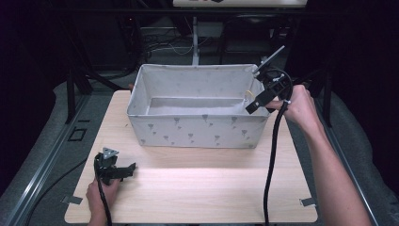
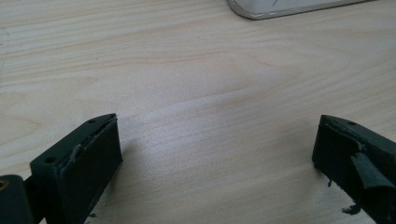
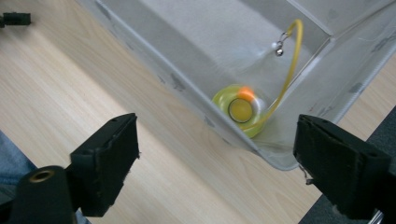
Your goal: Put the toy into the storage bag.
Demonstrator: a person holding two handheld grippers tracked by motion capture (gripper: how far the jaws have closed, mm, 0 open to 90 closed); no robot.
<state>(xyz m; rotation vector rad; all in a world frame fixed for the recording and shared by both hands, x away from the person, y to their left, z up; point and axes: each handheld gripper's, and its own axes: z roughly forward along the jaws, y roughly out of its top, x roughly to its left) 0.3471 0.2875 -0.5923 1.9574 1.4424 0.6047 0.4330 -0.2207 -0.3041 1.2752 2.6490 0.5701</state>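
A small yellow round object (image 3: pixel 241 110) with an orange spot lies blurred inside the grey fabric bin (image 1: pixel 197 129), in its near right corner. A yellow cord loop (image 3: pixel 292 60) with a small metal clip rises from the object; part of the cord (image 1: pixel 248 95) shows at the bin's right wall. My right gripper (image 1: pixel 260 101) hangs just above that corner, open and holding nothing, its jaws wide apart (image 3: pixel 215 140) over the bin's rim. My left gripper (image 1: pixel 125 170) rests low at the table's front left, open (image 2: pixel 215 137) over bare wood.
The bin stands at the back middle of the pale wooden table (image 1: pixel 197 188), and its rounded corner (image 2: pixel 280 7) shows in the left gripper view. A black cable (image 1: pixel 272 160) trails from the right gripper across the table's right side. Dark frames and floor surround the table.
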